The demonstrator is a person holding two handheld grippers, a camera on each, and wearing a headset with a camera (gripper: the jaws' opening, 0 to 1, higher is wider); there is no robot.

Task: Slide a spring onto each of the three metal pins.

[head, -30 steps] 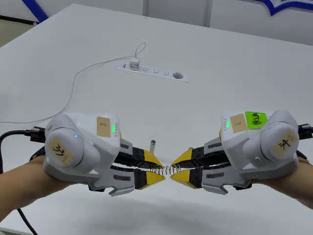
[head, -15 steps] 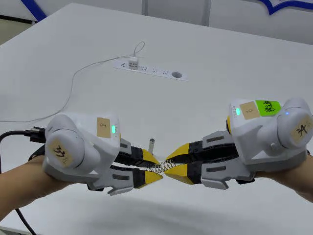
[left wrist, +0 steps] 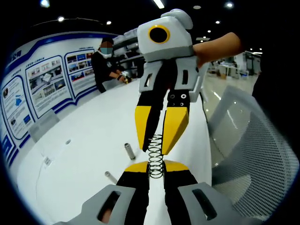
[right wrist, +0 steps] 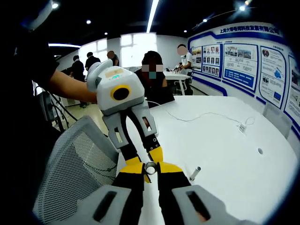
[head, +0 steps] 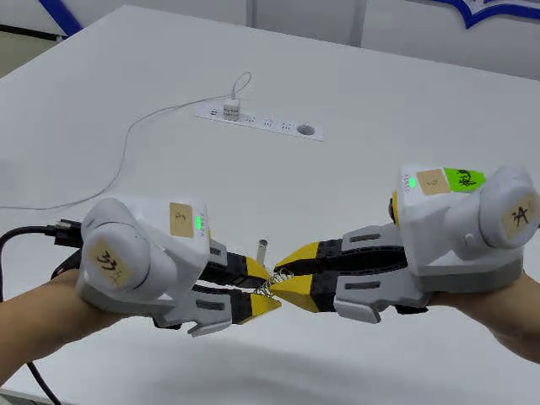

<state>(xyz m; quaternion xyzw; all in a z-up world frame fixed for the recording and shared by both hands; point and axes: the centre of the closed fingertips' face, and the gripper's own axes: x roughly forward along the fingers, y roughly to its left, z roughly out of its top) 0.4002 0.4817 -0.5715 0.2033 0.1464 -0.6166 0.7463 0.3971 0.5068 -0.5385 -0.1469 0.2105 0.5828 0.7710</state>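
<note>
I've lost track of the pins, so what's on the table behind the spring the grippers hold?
Behind the spring stands one metal pin; the left gripper view shows a second pin beside it. The left gripper may hide a third.

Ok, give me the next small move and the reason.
Probably open the left tongs a little. Both tongs seem shut on the spring, the right tongs on its far end, so releasing one end would free the right to carry it to the upright pin nearby.
</note>
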